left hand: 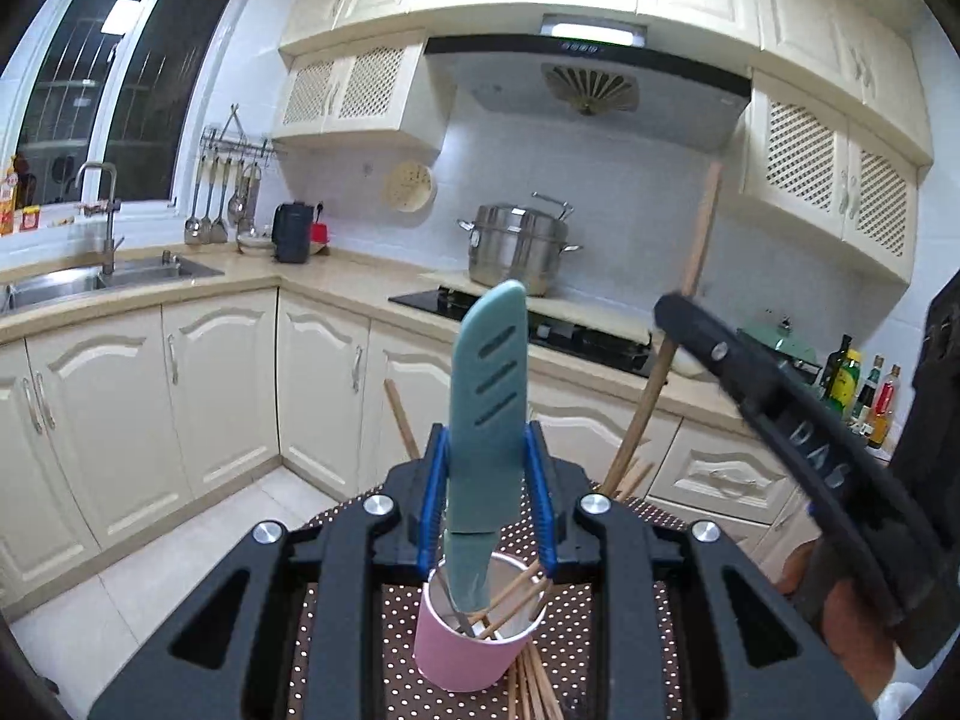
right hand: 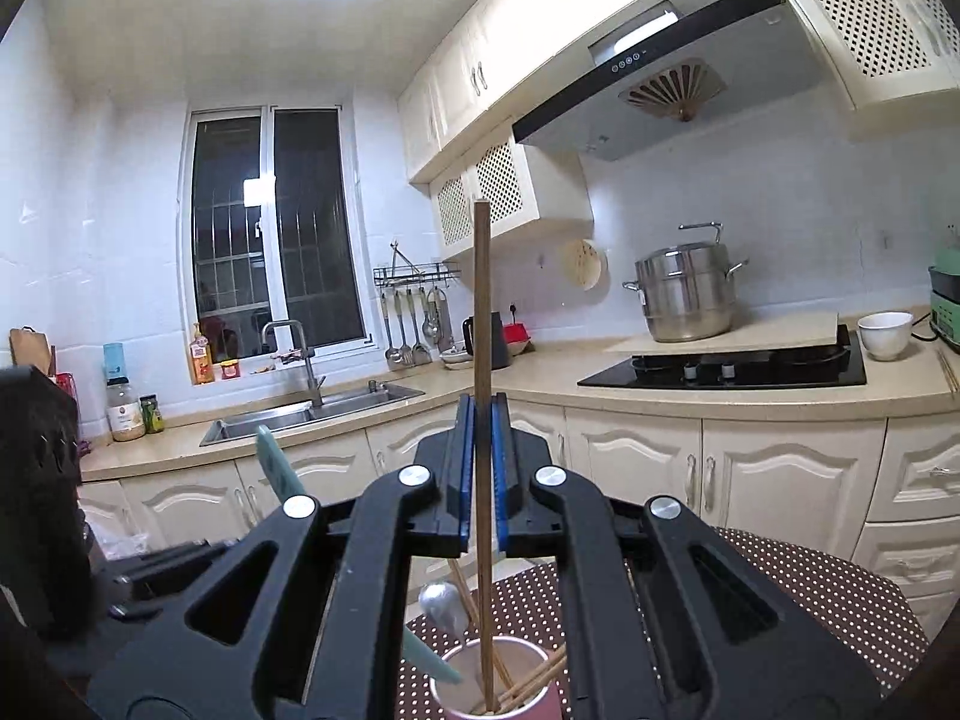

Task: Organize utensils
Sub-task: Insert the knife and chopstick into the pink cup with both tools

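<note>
Both tools (left hand: pixel 487 480) (right hand: pixel 483 474) upright over cup (left hand: pixel 474 654)

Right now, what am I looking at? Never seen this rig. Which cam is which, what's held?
No robot arm: a person carries two handheld grippers, each with a fisheye camera looking along its fingers. In the left wrist view, the left gripper is shut on a teal sheathed knife, its lower end inside the pink cup. In the right wrist view, the right gripper is shut on a long wooden chopstick, tip inside that cup. The cup stands on a brown dotted tablecloth and already holds chopsticks. More chopsticks lie beside it.
</note>
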A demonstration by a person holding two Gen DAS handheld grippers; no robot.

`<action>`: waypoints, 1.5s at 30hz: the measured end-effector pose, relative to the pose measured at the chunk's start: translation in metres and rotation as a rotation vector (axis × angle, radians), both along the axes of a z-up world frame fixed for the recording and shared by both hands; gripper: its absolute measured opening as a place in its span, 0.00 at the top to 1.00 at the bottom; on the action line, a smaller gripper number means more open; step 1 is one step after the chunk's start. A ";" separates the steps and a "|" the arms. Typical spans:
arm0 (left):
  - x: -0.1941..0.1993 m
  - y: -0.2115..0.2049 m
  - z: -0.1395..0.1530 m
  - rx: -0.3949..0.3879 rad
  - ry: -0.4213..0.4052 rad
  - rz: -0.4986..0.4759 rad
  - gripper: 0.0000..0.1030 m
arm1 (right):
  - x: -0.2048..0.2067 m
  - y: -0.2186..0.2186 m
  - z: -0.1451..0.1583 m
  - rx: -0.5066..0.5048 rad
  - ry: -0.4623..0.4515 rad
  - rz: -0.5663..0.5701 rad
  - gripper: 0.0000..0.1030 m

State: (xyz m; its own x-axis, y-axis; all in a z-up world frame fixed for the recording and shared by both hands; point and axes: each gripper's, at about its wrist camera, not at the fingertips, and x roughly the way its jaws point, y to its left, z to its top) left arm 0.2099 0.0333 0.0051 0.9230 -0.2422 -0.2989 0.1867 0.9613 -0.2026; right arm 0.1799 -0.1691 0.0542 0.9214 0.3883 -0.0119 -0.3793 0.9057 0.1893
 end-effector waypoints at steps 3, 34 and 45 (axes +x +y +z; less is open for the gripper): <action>0.009 0.002 -0.013 0.006 0.031 0.006 0.76 | 0.006 0.003 -0.009 -0.002 -0.002 -0.011 0.94; 0.009 -0.005 -0.050 0.009 0.152 -0.053 0.65 | 0.004 -0.001 -0.066 -0.049 0.145 -0.031 0.94; -0.011 0.001 -0.040 0.030 0.119 -0.006 0.51 | -0.002 0.001 -0.070 -0.060 0.165 -0.040 0.94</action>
State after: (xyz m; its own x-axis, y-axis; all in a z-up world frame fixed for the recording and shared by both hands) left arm 0.1988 0.0339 -0.0346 0.8790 -0.2373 -0.4137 0.1692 0.9662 -0.1946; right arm 0.1782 -0.1686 -0.0157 0.9198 0.3452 -0.1863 -0.3106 0.9310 0.1916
